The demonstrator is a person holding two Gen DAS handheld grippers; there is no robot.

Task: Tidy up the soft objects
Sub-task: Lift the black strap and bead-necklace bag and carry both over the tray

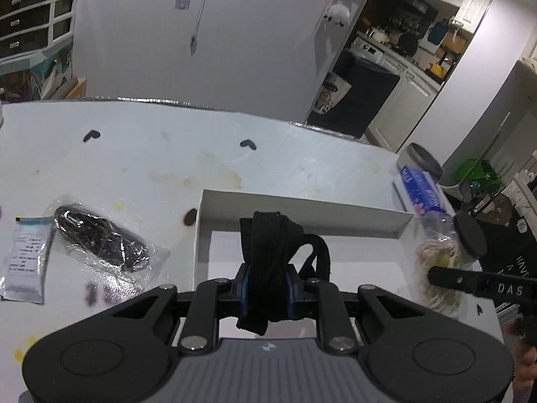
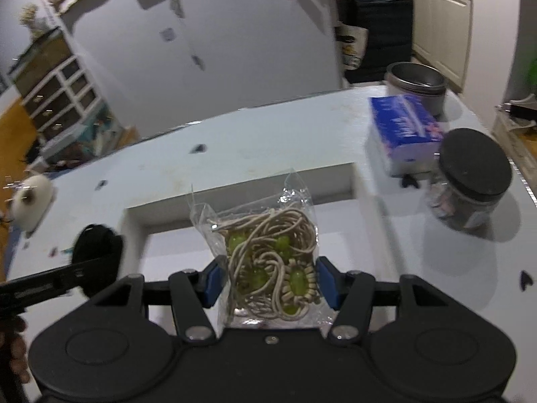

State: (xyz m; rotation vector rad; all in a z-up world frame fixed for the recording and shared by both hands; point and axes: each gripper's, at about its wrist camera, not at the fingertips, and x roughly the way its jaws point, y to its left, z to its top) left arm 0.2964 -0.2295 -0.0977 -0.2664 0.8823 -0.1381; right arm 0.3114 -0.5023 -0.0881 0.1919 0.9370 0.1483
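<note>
My left gripper (image 1: 266,288) is shut on a folded black strap (image 1: 268,255) and holds it over the near edge of a shallow white box (image 1: 302,206). My right gripper (image 2: 270,280) is shut on a clear bag of beige cord with green beads (image 2: 268,258), held above the same white box (image 2: 235,186). The bag and the right gripper's finger show at the right of the left wrist view (image 1: 436,265). The black strap shows blurred at the left of the right wrist view (image 2: 97,252).
A clear bag of dark cord (image 1: 100,238) and a white packet (image 1: 28,260) lie on the white table (image 1: 151,154) left of the box. A blue tissue pack (image 2: 402,127), a black-lidded jar (image 2: 470,174) and a metal tin (image 2: 416,84) stand to the right.
</note>
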